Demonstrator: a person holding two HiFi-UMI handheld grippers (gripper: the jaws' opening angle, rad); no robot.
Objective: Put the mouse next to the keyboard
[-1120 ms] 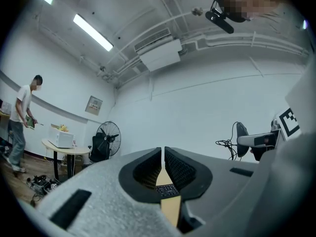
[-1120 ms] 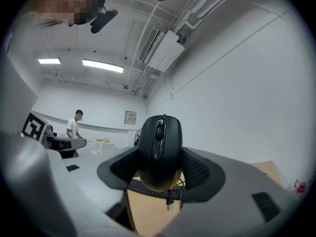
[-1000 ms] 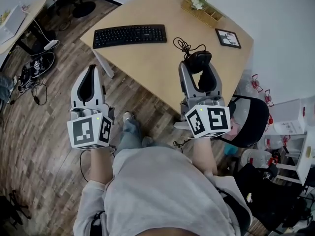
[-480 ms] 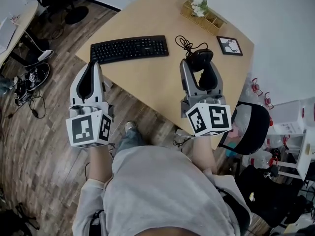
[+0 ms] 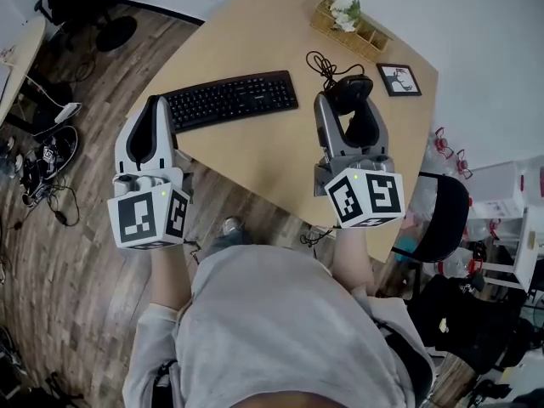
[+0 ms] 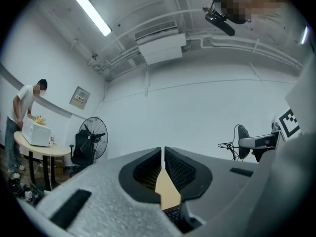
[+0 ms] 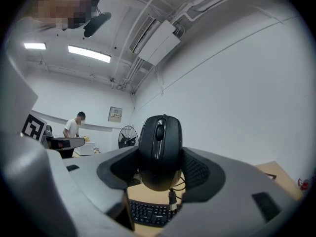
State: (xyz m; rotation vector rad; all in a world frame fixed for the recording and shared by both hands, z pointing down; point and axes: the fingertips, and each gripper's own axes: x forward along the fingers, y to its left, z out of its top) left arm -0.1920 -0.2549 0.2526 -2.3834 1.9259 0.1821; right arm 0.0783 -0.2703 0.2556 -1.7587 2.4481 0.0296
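a pale wooden table fills the middle of the head view, above a dark plank floor. a black keyboard lies on the table's left part, angled a little.

the left gripper hovers over the table's near left edge, just beside the keyboard's left end. its jaws are pressed together with only a thin slit between them and hold nothing.

the right gripper is to the right of the keyboard's right end. its jaws are clamped on the sides of a black mouse, which points away from the person, with the table and keyboard showing beneath it.

on the far edge sits a long wooden box with dividers. white flowers sit in its left end. near it on the right lies a small framed picture. the mouse's black cable lies in loose loops between the mouse and the box.
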